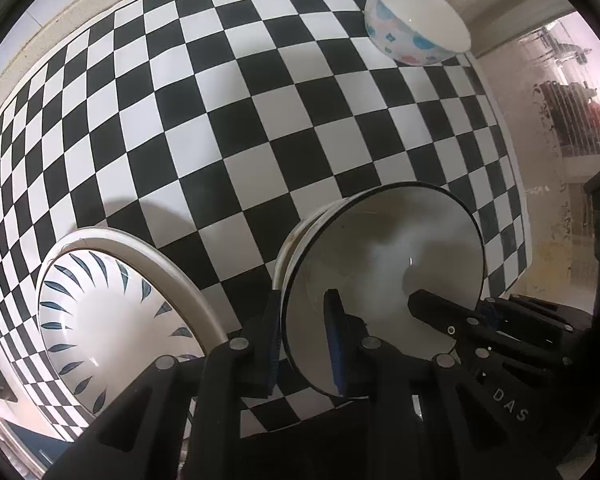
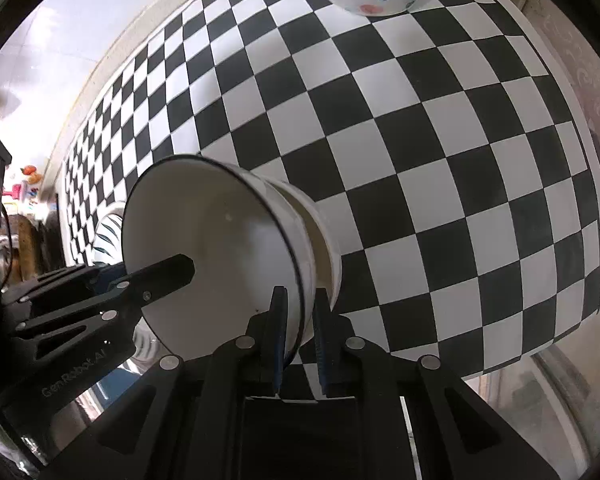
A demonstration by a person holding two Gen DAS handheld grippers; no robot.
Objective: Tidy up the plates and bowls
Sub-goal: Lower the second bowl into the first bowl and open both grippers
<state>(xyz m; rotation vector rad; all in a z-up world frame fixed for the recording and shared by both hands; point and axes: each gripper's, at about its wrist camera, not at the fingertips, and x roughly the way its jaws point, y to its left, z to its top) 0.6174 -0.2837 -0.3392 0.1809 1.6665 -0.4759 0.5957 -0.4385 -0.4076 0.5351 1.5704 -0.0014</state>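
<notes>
Both the left gripper (image 1: 306, 340) and right gripper (image 2: 300, 336) clamp the white bowl's (image 1: 380, 264) rim; only the left view shows the leaf-patterned plate (image 1: 100, 312)

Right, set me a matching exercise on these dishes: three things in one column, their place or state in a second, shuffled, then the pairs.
Things:
1. white bowl with thin dark rim
2. white bowl with blue and pink spots
3. white dish with blue leaf strokes

States:
A. alone at the far end of the checkered cloth
B. rim pinched by both grippers
C. near the left gripper, ungripped

Pairs: 1-B, 2-A, 3-C
</notes>
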